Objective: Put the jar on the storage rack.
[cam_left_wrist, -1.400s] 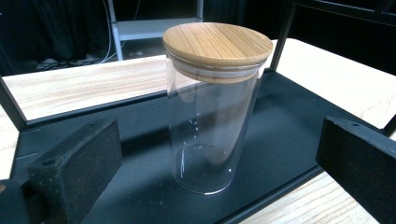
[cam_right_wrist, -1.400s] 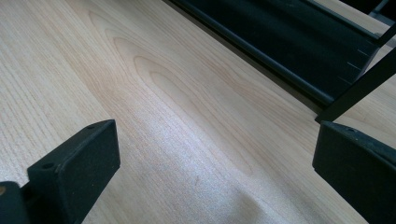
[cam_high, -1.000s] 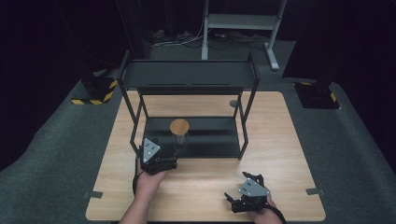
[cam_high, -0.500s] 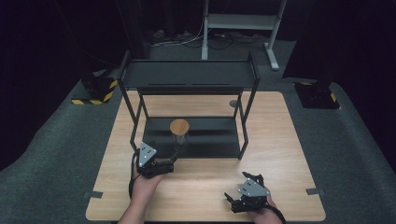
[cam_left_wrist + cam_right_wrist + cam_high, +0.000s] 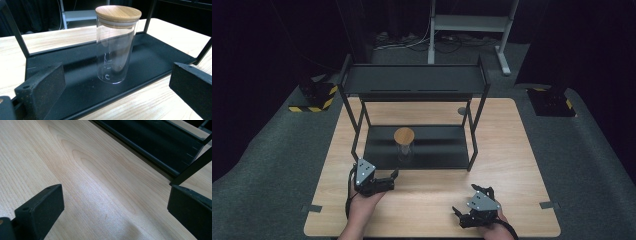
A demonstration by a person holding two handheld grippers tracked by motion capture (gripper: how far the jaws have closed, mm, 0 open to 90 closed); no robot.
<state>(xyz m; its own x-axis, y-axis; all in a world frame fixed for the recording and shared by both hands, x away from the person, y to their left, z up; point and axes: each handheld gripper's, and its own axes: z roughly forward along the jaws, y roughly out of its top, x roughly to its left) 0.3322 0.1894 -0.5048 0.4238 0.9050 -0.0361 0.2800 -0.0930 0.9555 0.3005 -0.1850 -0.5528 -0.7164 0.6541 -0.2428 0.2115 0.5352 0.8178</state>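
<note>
1. Now the left gripper (image 5: 393,179) sits low over the tabletop (image 5: 512,150), just short of the front edge of the black rack (image 5: 412,82), with its jaws wide apart and nothing between them.
2. Ahead of that gripper, a little beyond its open jaws, a clear glass jar (image 5: 115,53) stands upright on the rack's bottom shelf (image 5: 155,57); in the left gripper view it lines up with the gap between the jaws but is not touched by either.
3. On the jar rests a round wooden lid (image 5: 118,12), seated flat and closed; the jar looks empty, though reflections on the glass make that hard to confirm.
4. From the high view, the jar (image 5: 404,147) stands left of the shelf's middle, under the rack's top shelf (image 5: 412,80), and just beyond and to the right of the left gripper.
5. Farther to the right of the left gripper and nearer the person's edge of the tabletop, the right gripper (image 5: 464,216) is held low over bare wood, well apart from the jar.
6. Its jaws are also spread wide, holding nothing; the right gripper view shows pale wood grain (image 5: 100,182) between them, with the rack's front rail (image 5: 140,147) and one upright leg (image 5: 192,167) beyond and to the right of them.
7. Both forearms enter from the near edge, a hand (image 5: 364,207) behind the left gripper.
</note>
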